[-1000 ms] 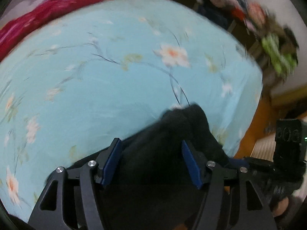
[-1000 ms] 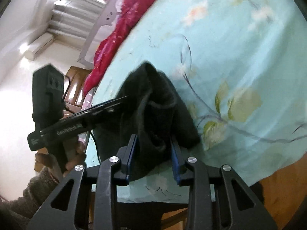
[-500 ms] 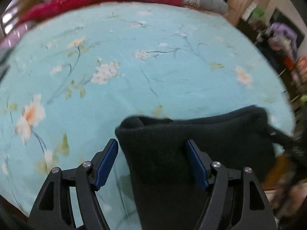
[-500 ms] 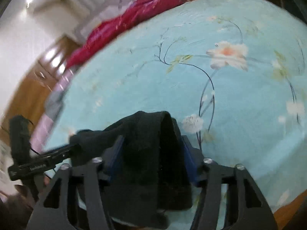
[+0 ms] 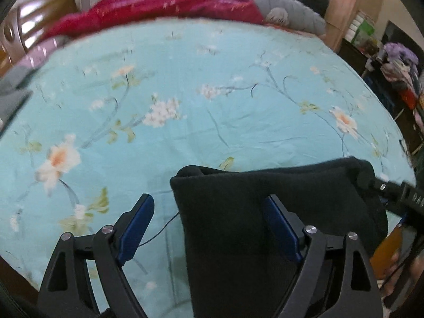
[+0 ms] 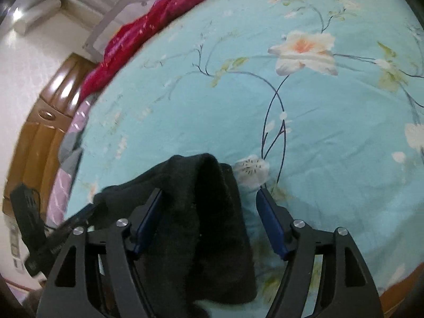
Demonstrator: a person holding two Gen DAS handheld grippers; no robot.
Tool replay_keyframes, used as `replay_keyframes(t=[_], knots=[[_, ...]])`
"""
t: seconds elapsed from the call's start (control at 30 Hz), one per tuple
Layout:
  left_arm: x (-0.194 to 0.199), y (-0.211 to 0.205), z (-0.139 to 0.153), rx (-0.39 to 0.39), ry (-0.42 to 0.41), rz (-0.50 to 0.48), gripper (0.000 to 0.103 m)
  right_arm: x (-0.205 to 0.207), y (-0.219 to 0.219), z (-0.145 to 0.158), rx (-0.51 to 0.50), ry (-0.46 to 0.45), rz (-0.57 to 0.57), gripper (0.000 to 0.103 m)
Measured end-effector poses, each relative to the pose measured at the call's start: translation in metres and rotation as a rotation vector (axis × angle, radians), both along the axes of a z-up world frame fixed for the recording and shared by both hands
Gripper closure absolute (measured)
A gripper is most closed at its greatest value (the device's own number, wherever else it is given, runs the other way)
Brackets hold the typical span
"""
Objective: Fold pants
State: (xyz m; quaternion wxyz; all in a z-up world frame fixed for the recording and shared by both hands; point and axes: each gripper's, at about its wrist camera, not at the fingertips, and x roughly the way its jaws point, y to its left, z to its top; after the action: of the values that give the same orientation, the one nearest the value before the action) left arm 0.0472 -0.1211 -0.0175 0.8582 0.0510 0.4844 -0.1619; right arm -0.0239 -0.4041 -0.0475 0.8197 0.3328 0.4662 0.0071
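Note:
The black pants (image 5: 254,212) lie over the near edge of a light blue flowered bedsheet (image 5: 212,100). In the left wrist view their upper edge stretches to the right, where the other gripper's tip (image 5: 381,185) meets the cloth. My left gripper (image 5: 209,214) is open, with the pants' left corner lying between its blue pads, not pinched. In the right wrist view the pants (image 6: 201,212) bunch into a ridge between the fingers. My right gripper (image 6: 209,204) is open around that ridge.
A red quilt (image 5: 164,8) and a grey pillow (image 5: 291,13) lie at the far end of the bed. A wooden headboard (image 6: 39,122) stands at the left. Piled clothes (image 5: 402,66) sit beyond the bed's right side.
Both grippers swung with the pants over the bed. The right gripper's jaws have opened from their earlier grip on the cloth. The pants now stretch between the two grippers.

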Motion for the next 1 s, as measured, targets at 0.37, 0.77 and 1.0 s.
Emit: replay_keyframes(t=[0.37,0.77,1.0], knots=[[-0.027,0.002,0.017,0.003,-0.031,0.006,0.017,-0.046,0.011,0.028,-0.029,-0.027,-0.028,0.030],[-0.032,0.007,0.019,0.024,-0.026,0.045,0.017,-0.052,0.021,0.015,-0.023,0.019,0.018,0.029],[-0.029,0.017,0.018,0.024,0.019,0.081,0.017,-0.059,0.021,0.013,-0.010,0.015,0.020,0.029]])
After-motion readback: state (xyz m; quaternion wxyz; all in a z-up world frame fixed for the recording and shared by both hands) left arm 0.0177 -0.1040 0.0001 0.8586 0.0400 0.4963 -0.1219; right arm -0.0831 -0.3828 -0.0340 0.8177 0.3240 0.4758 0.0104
